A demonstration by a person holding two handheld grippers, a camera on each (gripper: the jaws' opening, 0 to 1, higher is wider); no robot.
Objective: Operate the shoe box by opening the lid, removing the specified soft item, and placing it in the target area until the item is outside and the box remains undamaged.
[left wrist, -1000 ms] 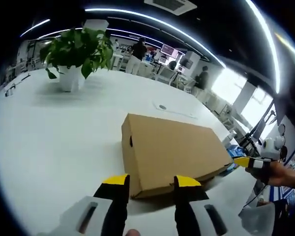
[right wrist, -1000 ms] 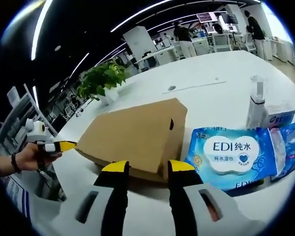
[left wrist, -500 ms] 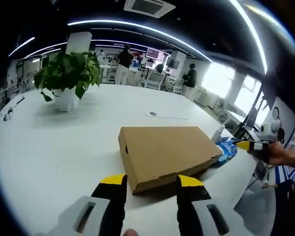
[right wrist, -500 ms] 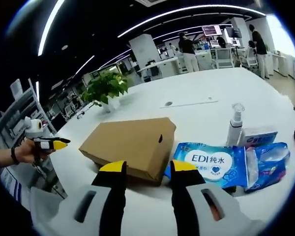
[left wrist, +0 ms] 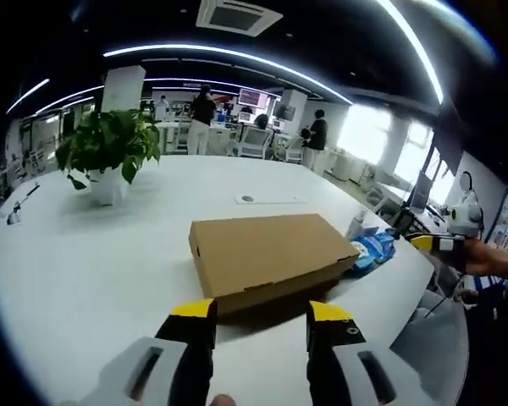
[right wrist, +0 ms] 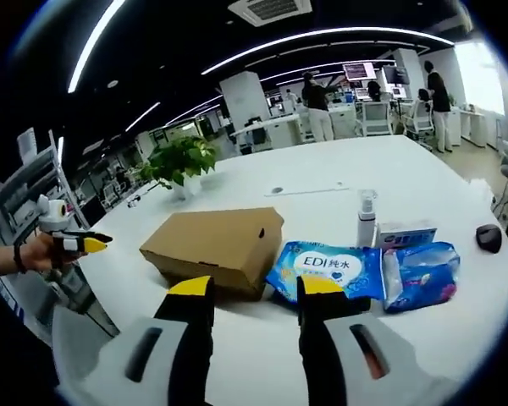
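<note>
On the white round table (left wrist: 76, 254) the cardboard shoe box (left wrist: 267, 258) lay flat with its lid shut, just ahead of my left gripper (left wrist: 261, 311), whose yellow-tipped jaws stood apart and grasped nothing. My right gripper (right wrist: 251, 290) hovered likewise, its jaws spread and bare, above the table's near edge, with the shoe box beyond its left jaw. Just beside the box, on its right in the right gripper view, lay a blue pack of EDI wet wipes (right wrist: 328, 269), and next to that a crumpled blue soft packet (right wrist: 422, 277). Behind them stood a small pump bottle (right wrist: 367, 219) and a little white carton (right wrist: 405, 233). A potted plant (left wrist: 106, 156) sat well apart, farther back on the table. A dark computer mouse (right wrist: 488, 238) rested near the table's far right edge.
</note>
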